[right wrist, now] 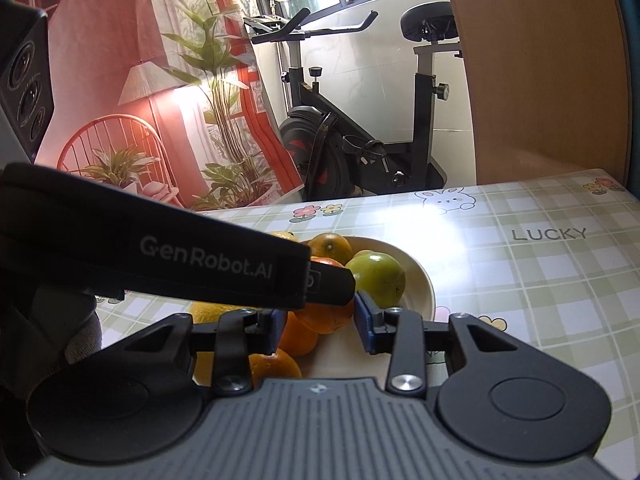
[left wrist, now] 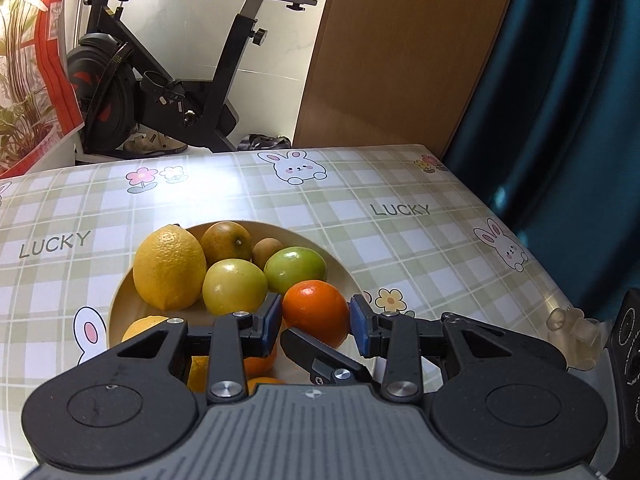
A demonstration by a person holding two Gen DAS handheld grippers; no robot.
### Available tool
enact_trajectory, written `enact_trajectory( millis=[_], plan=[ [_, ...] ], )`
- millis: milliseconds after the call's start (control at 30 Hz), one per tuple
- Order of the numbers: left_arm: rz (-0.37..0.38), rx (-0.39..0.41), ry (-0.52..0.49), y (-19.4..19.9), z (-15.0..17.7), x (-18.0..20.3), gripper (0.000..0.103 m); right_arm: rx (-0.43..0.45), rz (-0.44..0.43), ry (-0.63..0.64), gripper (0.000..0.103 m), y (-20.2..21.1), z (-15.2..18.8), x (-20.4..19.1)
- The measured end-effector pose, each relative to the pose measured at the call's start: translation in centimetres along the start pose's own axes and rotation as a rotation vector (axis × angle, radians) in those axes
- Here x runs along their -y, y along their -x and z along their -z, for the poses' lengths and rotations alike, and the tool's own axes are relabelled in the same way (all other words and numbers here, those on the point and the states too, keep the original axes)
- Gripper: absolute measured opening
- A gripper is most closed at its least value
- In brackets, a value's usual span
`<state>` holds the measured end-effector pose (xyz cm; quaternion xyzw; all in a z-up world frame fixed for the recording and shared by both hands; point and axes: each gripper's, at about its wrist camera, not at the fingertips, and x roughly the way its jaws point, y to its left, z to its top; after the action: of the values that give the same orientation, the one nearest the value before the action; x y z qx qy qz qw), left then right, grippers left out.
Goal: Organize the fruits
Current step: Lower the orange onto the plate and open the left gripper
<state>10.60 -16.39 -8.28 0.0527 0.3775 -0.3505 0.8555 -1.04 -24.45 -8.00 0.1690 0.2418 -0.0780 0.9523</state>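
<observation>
We count one plate of fruit on the tabletop. Our left hand-held gripper clamps an orange above it. Right hand-held gripper: narrowly parted, grip unclear.

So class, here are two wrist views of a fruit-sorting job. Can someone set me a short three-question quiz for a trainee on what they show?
1. True or false: a banana lies in the plate.
2. In the left wrist view, which fruit shows between the fingers of the left tool? A: the orange. B: a kiwi. C: a lemon.
3. Fill the gap: the word printed on the checked tablecloth is ____.

Key: 1 false; 2 A; 3 LUCKY.
</observation>
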Motion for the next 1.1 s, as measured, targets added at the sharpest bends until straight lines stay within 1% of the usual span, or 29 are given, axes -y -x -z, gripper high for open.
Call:
enact_trajectory(
  millis=[167, 533, 800, 967, 1100],
  plan=[
    [-0.013, -0.031, -0.008, -1.3, 0.1, 0.0, 0.04, -0.033, 0.015, -0.013, 0.039, -0.8, 0.2, 0.7],
    [-0.036, -0.066, -0.032, -1.9, 0.5, 0.0, 0.04, -0.083, 0.036, -0.029, 0.039, -2.0, 0.6, 1.0],
    [-0.034, -0.08, -0.013, -2.0, 0.9, -0.6, 0.039, -0.111, 0.035, -0.022, 0.039, -2.2, 0.9, 0.8],
    [-0.022, -0.077, 0.031, -1.7, 1.1, -1.4, 0.04, -0.126, 0.055, -0.014, 0.039, -2.4, 0.8, 0.5],
    [-0.024, -0.058, 0.043, -0.9, 1.2, -1.6, 0.04, -0.134, 0.079, 0.021, 0.039, -2.1, 0.5, 0.1]
  ],
)
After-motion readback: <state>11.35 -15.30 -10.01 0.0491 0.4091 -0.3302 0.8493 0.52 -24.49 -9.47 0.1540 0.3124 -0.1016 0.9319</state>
